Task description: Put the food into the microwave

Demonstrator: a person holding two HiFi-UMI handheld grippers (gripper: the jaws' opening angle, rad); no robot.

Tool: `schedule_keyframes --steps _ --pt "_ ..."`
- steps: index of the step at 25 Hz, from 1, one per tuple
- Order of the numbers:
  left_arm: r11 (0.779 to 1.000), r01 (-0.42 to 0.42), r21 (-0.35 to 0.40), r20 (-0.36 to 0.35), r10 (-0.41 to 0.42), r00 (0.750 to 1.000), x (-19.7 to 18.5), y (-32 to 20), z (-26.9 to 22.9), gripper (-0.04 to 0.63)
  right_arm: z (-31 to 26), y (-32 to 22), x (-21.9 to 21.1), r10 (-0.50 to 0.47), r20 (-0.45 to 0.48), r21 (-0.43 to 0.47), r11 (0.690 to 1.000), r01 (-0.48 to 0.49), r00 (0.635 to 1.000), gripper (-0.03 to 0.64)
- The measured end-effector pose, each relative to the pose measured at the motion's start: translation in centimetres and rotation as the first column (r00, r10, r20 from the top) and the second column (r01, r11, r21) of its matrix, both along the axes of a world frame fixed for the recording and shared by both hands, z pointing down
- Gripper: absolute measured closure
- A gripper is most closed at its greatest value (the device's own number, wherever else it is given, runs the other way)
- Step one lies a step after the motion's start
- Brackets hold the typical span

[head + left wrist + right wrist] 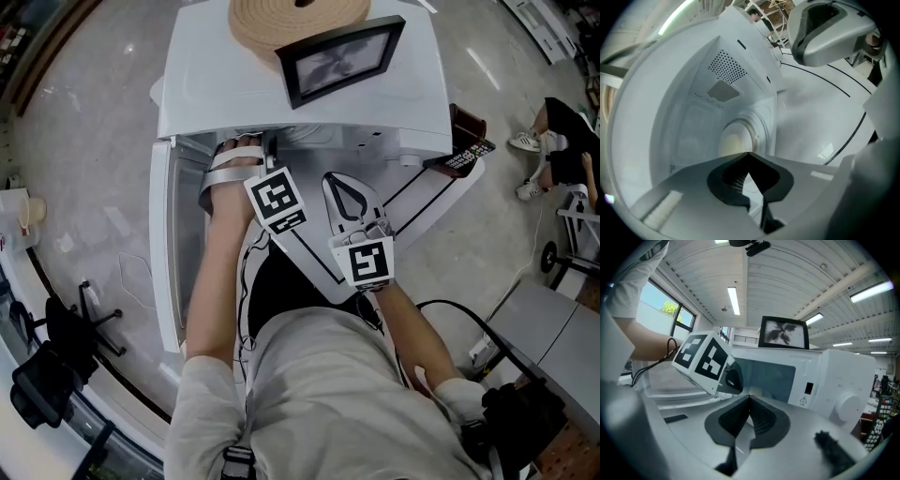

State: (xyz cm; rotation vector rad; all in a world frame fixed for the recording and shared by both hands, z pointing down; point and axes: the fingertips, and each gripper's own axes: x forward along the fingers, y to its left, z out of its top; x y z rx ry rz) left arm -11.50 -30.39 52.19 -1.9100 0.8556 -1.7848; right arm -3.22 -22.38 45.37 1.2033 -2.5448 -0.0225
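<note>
On the white table, above a grey polished floor, I see the microwave with its door swung left. Far inside the cavity sits the food, pale yellow and blurred, perhaps on a plate. Left gripper and right gripper are clenched, empty.

Honestly, no actual words were readable anywhere, just a tiny warning triangle sticker on the microwave front panel.
</note>
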Motion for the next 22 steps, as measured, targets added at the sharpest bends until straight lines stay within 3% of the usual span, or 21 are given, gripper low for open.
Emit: schedule_keyframes --steps 4,8,15,22 --pt "1.000 -0.018 0.005 -0.003 0.018 1.000 0.9 2.0 -0.8 0.586 -1.1 0.7 0.4 0.000 0.008 0.016 1.000 0.000 1.000 0.606" --pt "0.994 -0.106 0.038 0.059 0.103 0.993 2.0 4.1 -1.7 0.588 -1.5 1.4 1.2 0.001 0.000 0.030 1.000 -0.001 1.000 0.606" --pt "0.983 -0.174 0.061 0.028 0.172 0.985 4.4 7.3 -2.5 0.588 -2.8 3.1 1.8 -0.007 -0.021 0.060 0.998 0.008 1.000 0.606" --pt "0.971 -0.227 0.078 0.056 0.223 0.973 5.8 10.5 -3.3 0.588 -4.4 4.6 2.5 -0.005 -0.022 0.082 0.997 0.007 1.000 0.606"
